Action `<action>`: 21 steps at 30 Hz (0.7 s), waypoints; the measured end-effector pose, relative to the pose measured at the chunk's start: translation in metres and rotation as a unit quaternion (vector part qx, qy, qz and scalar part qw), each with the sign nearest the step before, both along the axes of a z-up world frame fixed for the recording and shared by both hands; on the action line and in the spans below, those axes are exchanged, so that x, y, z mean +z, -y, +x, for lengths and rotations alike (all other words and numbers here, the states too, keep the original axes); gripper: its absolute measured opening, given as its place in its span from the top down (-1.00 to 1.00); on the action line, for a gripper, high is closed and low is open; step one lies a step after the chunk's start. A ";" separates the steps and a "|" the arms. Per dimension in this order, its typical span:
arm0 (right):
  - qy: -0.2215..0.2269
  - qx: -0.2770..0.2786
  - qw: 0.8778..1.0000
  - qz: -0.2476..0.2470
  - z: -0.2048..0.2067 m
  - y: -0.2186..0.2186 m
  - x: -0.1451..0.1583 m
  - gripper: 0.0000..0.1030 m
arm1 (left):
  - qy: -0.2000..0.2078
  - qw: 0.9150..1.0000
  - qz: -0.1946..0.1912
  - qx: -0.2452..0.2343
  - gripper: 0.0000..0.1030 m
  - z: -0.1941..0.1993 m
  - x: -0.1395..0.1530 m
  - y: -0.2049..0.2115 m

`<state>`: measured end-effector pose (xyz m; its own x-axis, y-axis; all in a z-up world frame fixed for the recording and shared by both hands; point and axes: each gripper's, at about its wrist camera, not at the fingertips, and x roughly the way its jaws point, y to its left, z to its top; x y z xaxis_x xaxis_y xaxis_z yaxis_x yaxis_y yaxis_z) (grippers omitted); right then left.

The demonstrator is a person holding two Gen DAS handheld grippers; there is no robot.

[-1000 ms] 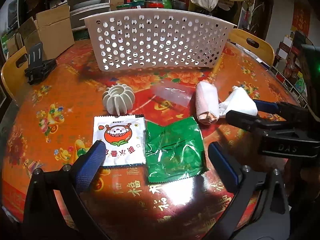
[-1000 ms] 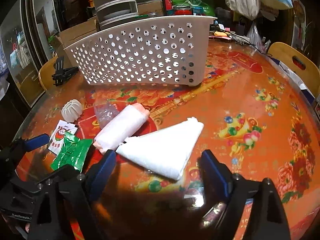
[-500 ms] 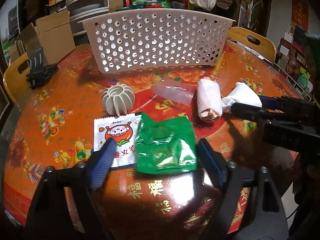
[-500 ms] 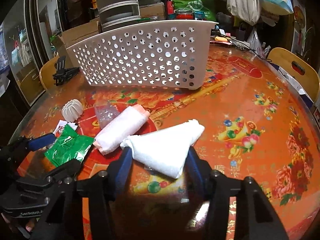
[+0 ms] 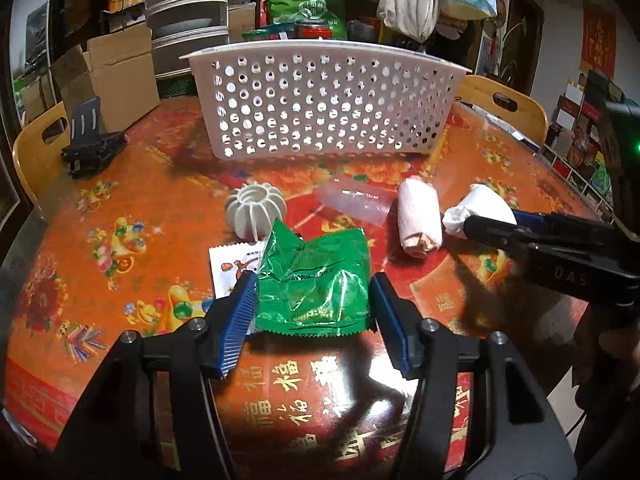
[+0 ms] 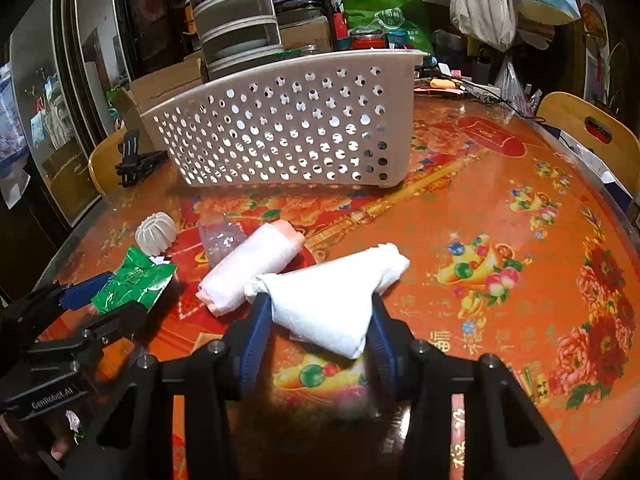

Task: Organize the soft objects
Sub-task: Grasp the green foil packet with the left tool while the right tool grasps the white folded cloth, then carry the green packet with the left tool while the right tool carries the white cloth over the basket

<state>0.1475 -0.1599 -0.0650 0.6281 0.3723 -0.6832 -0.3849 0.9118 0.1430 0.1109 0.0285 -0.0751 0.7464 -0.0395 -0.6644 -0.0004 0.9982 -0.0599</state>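
My left gripper [image 5: 312,312] is shut on a crinkled green foil packet [image 5: 316,280], its blue pads pressing both side edges and lifting its front. My right gripper [image 6: 318,320] is shut on a white folded cloth bundle [image 6: 332,296]; it also shows in the left wrist view [image 5: 480,206]. A pink-and-white rolled towel [image 5: 418,216] lies between them, also in the right wrist view [image 6: 256,264]. A white perforated basket [image 5: 324,100] stands at the back of the table.
A white printed sachet [image 5: 234,264] lies partly under the green packet. A ribbed white ball [image 5: 254,214] and a clear plastic bag [image 5: 352,206] lie near the middle. A black clip [image 5: 90,144] sits far left. Wooden chairs [image 5: 504,108] ring the red-patterned table [image 5: 120,240].
Both grippers have closed from open: the left onto the green packet, crumpling and raising it, the right onto the white cloth bundle.
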 end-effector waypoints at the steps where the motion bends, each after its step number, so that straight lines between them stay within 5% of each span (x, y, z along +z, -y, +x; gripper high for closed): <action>1: 0.002 -0.001 1.000 0.003 0.000 0.001 0.000 0.08 | 0.003 1.000 -0.001 0.000 -0.07 -0.001 0.001 0.000; 21: 0.039 -0.022 0.999 0.013 -0.015 0.011 0.012 0.09 | 0.045 0.999 -0.013 0.002 -0.07 -0.016 0.024 -0.011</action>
<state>0.1330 -0.1705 -0.0530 0.6958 0.3606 -0.6211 -0.3553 0.9244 0.1386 0.0953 0.0393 -0.0511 0.8031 -0.0526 -0.5936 0.0026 0.9964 -0.0848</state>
